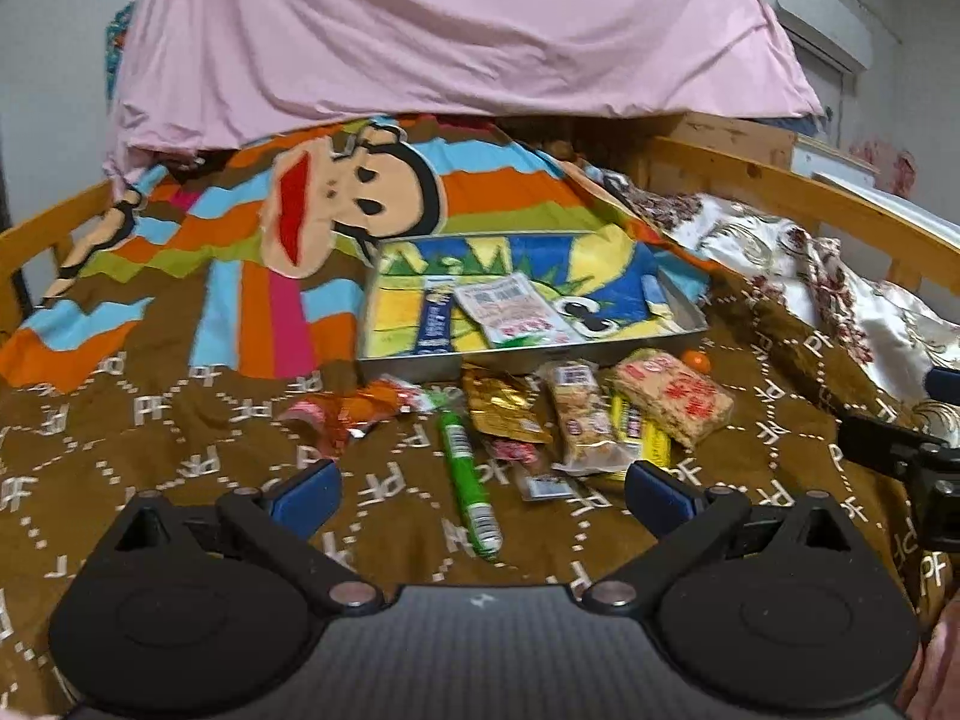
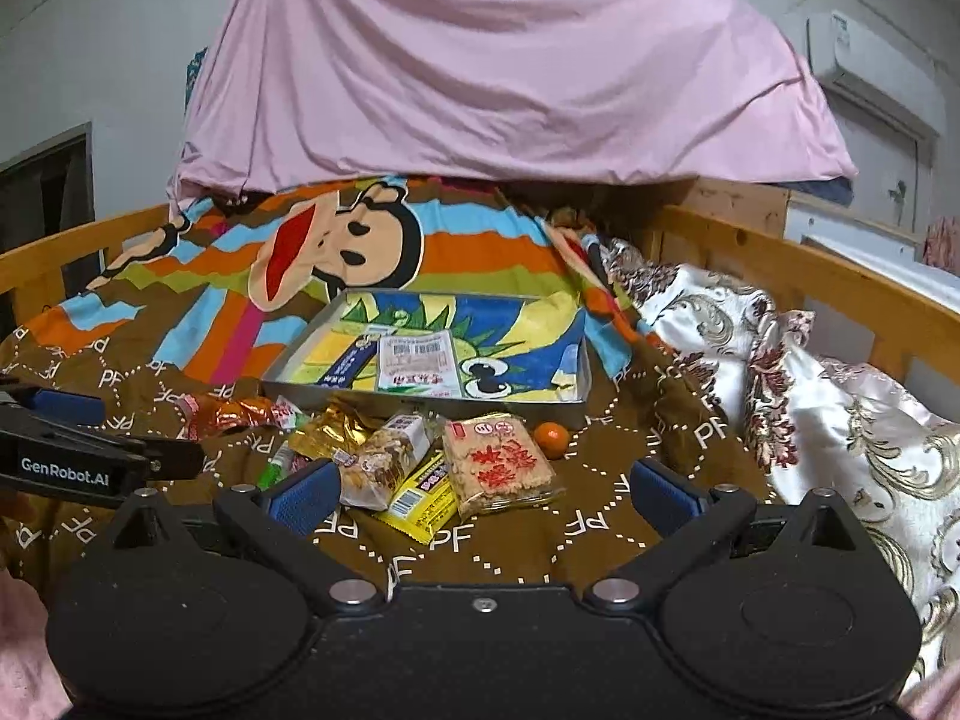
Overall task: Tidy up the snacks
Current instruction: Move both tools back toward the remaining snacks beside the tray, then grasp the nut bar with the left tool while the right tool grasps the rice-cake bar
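A shallow metal tray (image 1: 684, 294) (image 2: 579, 372) with a cartoon-printed bottom lies on the brown bedspread. Inside it are a white packet (image 1: 516, 309) (image 2: 420, 363) and a blue stick packet (image 1: 435, 315) (image 2: 348, 366). In front of the tray lies a heap of snacks: a green stick (image 1: 468, 480), a gold pouch (image 1: 501, 408) (image 2: 330, 429), a rice cracker pack (image 1: 675, 399) (image 2: 498, 462), a yellow bar (image 2: 423, 495) and a small orange (image 2: 552, 439). My left gripper (image 1: 480, 501) hovers open just short of the green stick. My right gripper (image 2: 480, 495) is open over the yellow bar.
Wooden bed rails (image 2: 828, 282) run along both sides. A pink sheet (image 1: 456, 30) hangs over the far end. A floral quilt (image 2: 840, 420) is bunched at the right. An air conditioner (image 2: 870, 60) is mounted on the wall. The other gripper shows at each view's edge.
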The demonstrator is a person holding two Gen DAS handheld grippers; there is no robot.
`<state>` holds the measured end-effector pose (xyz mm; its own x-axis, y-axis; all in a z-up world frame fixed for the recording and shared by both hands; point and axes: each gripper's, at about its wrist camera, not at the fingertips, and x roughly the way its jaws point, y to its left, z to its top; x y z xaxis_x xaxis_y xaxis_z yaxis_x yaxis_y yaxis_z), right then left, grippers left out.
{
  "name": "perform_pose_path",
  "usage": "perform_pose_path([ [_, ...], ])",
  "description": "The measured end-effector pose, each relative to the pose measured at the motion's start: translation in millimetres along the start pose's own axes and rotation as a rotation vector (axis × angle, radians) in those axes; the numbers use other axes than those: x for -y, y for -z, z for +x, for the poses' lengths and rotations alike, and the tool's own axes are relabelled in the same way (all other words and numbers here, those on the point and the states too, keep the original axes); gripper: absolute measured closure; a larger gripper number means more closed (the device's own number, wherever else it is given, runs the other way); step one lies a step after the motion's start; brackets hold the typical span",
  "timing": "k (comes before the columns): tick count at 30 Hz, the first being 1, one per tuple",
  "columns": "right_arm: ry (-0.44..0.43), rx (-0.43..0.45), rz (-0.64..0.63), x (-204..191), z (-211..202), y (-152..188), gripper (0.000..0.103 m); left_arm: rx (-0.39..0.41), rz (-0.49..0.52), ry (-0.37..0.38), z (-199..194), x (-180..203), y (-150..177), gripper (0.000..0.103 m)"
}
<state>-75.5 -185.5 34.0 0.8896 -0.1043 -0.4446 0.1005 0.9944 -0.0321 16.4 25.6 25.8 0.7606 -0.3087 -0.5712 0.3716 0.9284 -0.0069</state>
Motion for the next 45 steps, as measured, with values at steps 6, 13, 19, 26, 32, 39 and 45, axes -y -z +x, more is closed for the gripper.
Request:
perform_pose_path([
  [6, -0.006, -0.046, -0.017, 17.4, 29.3, -7.6, 0.001, -0.03, 0.077, 0.052, 29.8, 17.3, -6.5, 0.0],
  [13, -0.069, -0.083, 0.0, 38.0, 68.3, -15.1, 0.001, -0.052, 0.191, 0.067, 67.9, 33.8, -14.8, 0.0],
  [19, -0.067, -0.108, -0.109, 44.2, 106.6, -18.6, 0.001, -0.063, 0.197, 0.115, 98.1, 33.9, -26.4, 0.001],
  [26, -0.142, -0.261, -0.141, 45.9, 155.5, -7.6, 0.001, -0.094, 0.157, 0.15, 135.0, 32.3, -32.2, 0.001],
  [32, -0.149, -0.255, -0.179, 35.7, 174.8, -3.6, 0.001, -0.099, 0.119, 0.218, 153.9, 31.3, -37.0, 0.001],
  [39, -0.138, -0.304, -0.215, 27.1, 197.7, 6.1, 0.001, -0.11, 0.064, 0.301, 171.0, 32.3, -41.7, 0.005],
  [45, -0.144, -0.303, -0.229, 19.3, 207.0, 10.8, 0.001, -0.152, 0.035, 0.343, 183.2, 31.9, -39.5, 0.015],
])
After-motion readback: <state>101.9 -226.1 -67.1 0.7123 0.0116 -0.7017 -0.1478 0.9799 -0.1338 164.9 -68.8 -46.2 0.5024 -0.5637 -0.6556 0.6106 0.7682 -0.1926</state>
